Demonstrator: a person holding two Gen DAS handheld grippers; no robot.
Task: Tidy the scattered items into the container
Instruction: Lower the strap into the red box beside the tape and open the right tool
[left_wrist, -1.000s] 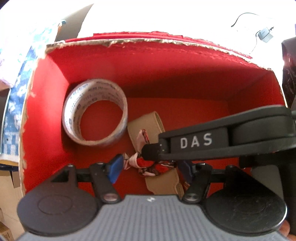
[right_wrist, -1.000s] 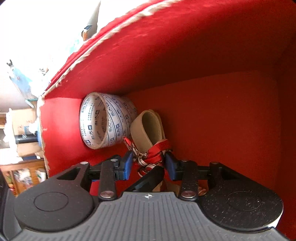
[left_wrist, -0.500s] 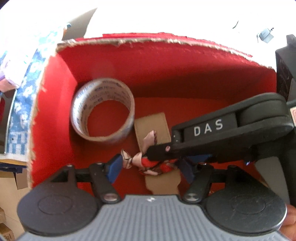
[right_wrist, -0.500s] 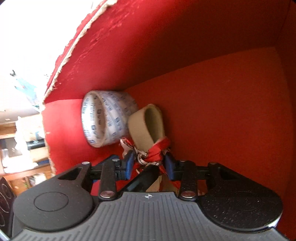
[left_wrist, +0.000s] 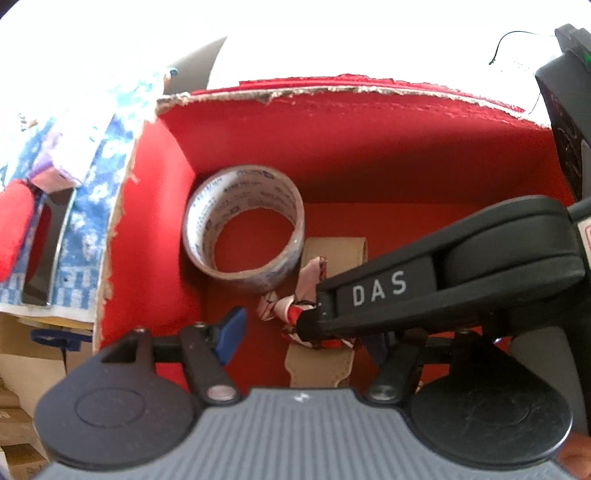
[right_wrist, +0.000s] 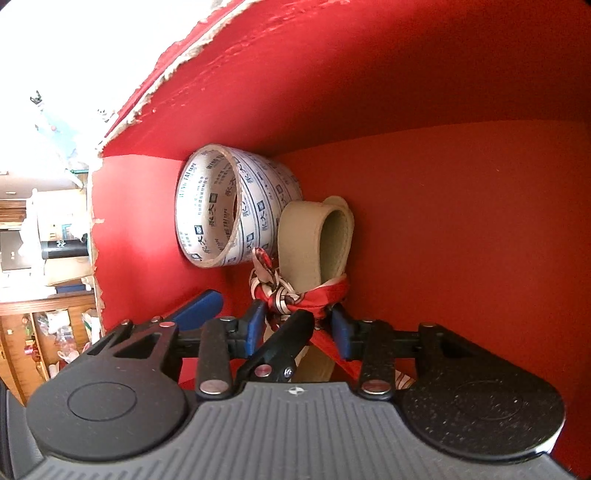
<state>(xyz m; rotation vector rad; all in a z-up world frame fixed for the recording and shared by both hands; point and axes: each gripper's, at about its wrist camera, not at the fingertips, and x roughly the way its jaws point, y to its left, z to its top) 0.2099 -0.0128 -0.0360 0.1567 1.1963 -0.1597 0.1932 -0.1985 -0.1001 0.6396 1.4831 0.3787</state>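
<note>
Red box (left_wrist: 406, 147): tape roll (left_wrist: 243, 243) lodged at 10 o'clock; scarf-tied beige strap (right_wrist: 314, 240) clamped at its knot by right gripper (right_wrist: 297, 325). Left gripper (left_wrist: 306, 332) held wide, empty.

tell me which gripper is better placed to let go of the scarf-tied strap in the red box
Right. The right gripper is shut on the strap, down inside the red box beside the tape roll. The left gripper is open and holds nothing.
</note>
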